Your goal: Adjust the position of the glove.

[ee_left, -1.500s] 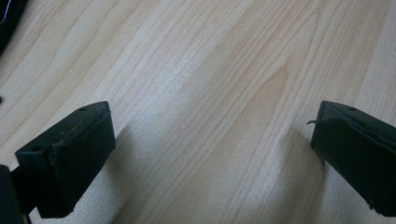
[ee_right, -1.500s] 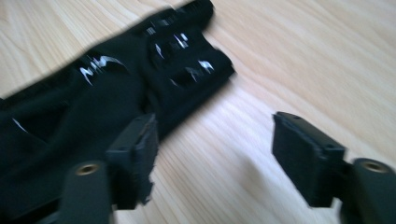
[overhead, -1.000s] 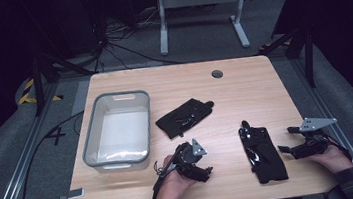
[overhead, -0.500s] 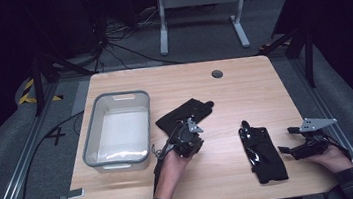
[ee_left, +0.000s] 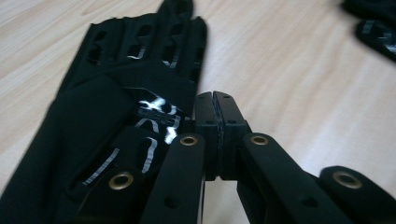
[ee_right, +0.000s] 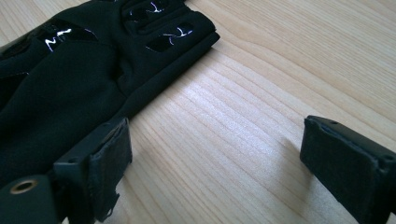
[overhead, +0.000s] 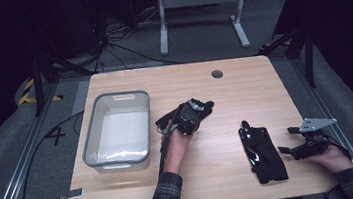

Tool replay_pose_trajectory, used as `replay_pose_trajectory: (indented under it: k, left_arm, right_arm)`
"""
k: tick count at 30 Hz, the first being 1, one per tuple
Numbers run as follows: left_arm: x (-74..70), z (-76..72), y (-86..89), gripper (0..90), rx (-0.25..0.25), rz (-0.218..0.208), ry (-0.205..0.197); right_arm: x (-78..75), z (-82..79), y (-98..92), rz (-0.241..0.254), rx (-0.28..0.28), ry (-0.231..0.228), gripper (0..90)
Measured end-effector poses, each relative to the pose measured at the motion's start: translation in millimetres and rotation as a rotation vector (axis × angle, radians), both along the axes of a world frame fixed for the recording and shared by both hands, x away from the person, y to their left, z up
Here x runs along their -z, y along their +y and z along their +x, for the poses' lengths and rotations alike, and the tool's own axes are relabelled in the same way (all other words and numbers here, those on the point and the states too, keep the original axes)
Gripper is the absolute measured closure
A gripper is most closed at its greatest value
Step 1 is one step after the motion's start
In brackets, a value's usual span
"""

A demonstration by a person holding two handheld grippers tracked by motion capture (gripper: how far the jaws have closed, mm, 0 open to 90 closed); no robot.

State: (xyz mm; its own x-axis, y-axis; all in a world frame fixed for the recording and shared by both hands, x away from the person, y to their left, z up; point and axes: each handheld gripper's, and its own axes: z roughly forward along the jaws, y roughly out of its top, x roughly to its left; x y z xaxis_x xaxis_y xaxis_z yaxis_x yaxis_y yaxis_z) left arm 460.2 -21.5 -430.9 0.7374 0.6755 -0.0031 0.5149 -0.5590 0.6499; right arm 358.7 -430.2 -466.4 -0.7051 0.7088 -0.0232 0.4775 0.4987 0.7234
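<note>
Two black fabric gloves were counted on the light wooden table (overhead: 244, 96): one glove (overhead: 204, 107) just right of the single clear plastic bin (overhead: 118, 131), the other glove (overhead: 262, 151) well right of that bin.

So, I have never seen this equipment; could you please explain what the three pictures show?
A person sits at a wooden table and holds a hand-operated gripper in each hand. One picture looks down from above; the other two come from cameras riding on each gripper. On the table lie a grey tub and two black gloves. The left gripper is over the middle glove; its jaws are shut with nothing visibly between them. The right gripper rests open beside the other glove.
</note>
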Motion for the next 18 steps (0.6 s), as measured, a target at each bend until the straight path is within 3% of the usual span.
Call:
replay_pose_trajectory:
  k: [10,18]
  left_arm:
    - [16.1,18.8,1.2,89.8,-0.021,0.025,0.039]
    - [17.5,12.3,-3.7,89.8,0.003,0.015,0.056]
  right_arm:
    - [0.0,0.0,0.1,0.000,-0.001,0.000,9.2]
    - [0.1,0.1,0.1,0.000,-0.001,0.000,9.1]
